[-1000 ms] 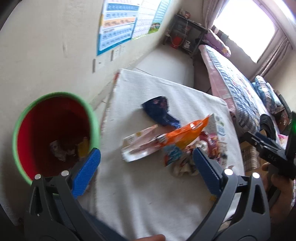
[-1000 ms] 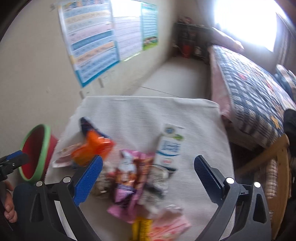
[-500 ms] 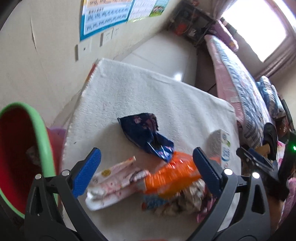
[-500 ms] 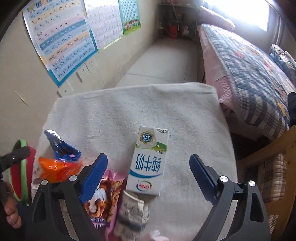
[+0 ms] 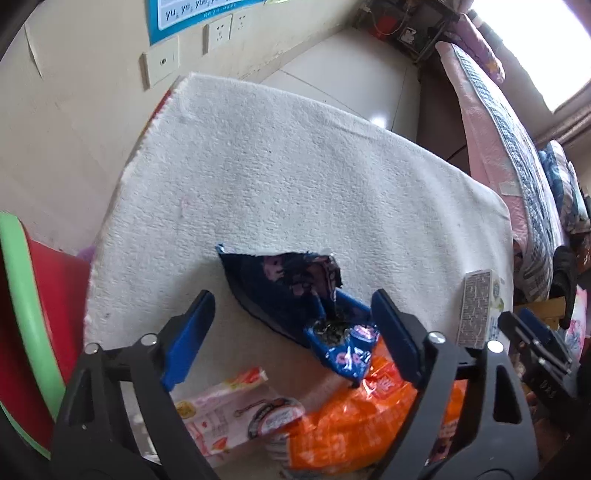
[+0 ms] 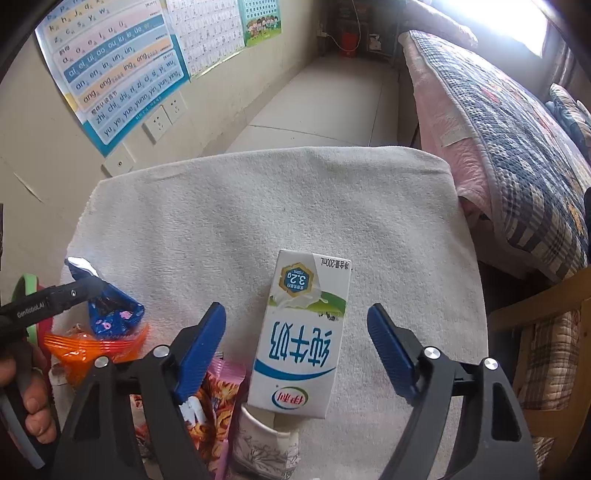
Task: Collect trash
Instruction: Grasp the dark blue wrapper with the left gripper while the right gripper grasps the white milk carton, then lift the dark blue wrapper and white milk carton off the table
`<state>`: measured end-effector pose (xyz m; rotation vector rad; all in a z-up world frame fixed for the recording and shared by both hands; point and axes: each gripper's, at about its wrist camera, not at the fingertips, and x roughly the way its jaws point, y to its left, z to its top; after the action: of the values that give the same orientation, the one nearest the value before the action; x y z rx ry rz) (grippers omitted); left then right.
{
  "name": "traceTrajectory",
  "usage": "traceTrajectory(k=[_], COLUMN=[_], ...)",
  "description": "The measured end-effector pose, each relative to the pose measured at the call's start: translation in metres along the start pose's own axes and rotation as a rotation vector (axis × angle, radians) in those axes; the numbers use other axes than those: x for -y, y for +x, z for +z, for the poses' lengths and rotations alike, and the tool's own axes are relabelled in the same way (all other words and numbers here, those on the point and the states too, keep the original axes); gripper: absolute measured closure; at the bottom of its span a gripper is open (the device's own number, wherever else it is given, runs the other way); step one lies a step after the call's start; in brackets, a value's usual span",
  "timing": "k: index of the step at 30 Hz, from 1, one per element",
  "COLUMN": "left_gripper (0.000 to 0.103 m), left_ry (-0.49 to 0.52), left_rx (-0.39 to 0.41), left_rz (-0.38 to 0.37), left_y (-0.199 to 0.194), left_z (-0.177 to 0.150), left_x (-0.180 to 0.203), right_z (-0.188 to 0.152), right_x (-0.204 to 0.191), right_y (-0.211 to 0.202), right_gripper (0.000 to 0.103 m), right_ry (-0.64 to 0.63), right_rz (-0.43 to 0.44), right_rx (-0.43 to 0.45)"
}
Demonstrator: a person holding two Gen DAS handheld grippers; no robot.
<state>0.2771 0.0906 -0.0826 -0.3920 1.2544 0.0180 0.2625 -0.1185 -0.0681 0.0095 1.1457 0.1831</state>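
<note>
Bedroom walls with alphabet posters [image 6: 122, 70] and wall sockets [image 5: 221, 31] frame the scene, and a bed [image 6: 517, 155] with a patchwork quilt runs along the right side. Before you lies a table covered by a white fleecy cloth [image 5: 295, 177], and the trash sits at its near edge. At the far left of your left camera view stands a red bin with a green rim [image 5: 26, 314], just beside the cloth and lower than it.

Your left gripper [image 5: 291, 328] points steeply down over a crumpled dark blue wrapper [image 5: 288, 291]. Its jaws have just been closing, yet they are not clenched: the blue pads stand apart on either side of the wrapper without pressing it. An orange snack bag [image 5: 354, 424] lies under the wrapper's near end, and a pale pink packet [image 5: 221, 413] lies to its left.

Your right gripper [image 6: 295, 343] points down over a white milk carton [image 6: 299, 339] lying flat with its printed face up. These jaws have also just been closing, with the carton between them but clear gaps on both sides, so nothing is grasped. A crushed paper cup [image 6: 266, 443] touches the carton's near end, and a pink and orange snack wrapper [image 6: 218, 398] lies by the left pad.
</note>
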Motion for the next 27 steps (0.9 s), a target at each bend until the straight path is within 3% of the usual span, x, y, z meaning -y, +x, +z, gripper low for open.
traceTrajectory(k=[8, 9, 11, 14, 16, 17, 18, 27], left_gripper=[0.042, 0.048, 0.051, 0.057, 0.064, 0.08, 0.083, 0.088], left_ry=[0.0, 0.005, 0.016, 0.036, 0.033, 0.029, 0.028, 0.063], left_rx=[-0.004, -0.004, 0.002, 0.018, 0.025, 0.024, 0.022, 0.079], left_rz=[-0.013, -0.015, -0.021, -0.021, -0.024, -0.036, -0.04, -0.04], left_y=[0.007, 0.007, 0.006, 0.003, 0.001, 0.0, -0.001, -0.017], left_z=[0.001, 0.001, 0.0, 0.001, 0.001, 0.001, 0.002, -0.002], left_x=[0.002, 0.002, 0.003, 0.005, 0.006, 0.006, 0.006, 0.014], right_z=[0.0, -0.001, -0.002, -0.003, -0.003, -0.003, -0.003, 0.004], right_x=[0.004, 0.004, 0.004, 0.004, 0.006, 0.007, 0.008, 0.015], right_y=[0.027, 0.032, 0.037, 0.033, 0.028, 0.025, 0.022, -0.015], right_gripper=[0.037, 0.043, 0.048, 0.049, 0.049, 0.049, 0.049, 0.049], right_ry=[0.005, 0.001, 0.0, 0.001, 0.004, 0.005, 0.005, 0.002], right_rz=[-0.005, -0.006, -0.001, 0.003, 0.002, 0.002, -0.004, -0.005], right_rx=[-0.082, -0.095, -0.112, -0.083, -0.062, -0.045, -0.033, 0.067])
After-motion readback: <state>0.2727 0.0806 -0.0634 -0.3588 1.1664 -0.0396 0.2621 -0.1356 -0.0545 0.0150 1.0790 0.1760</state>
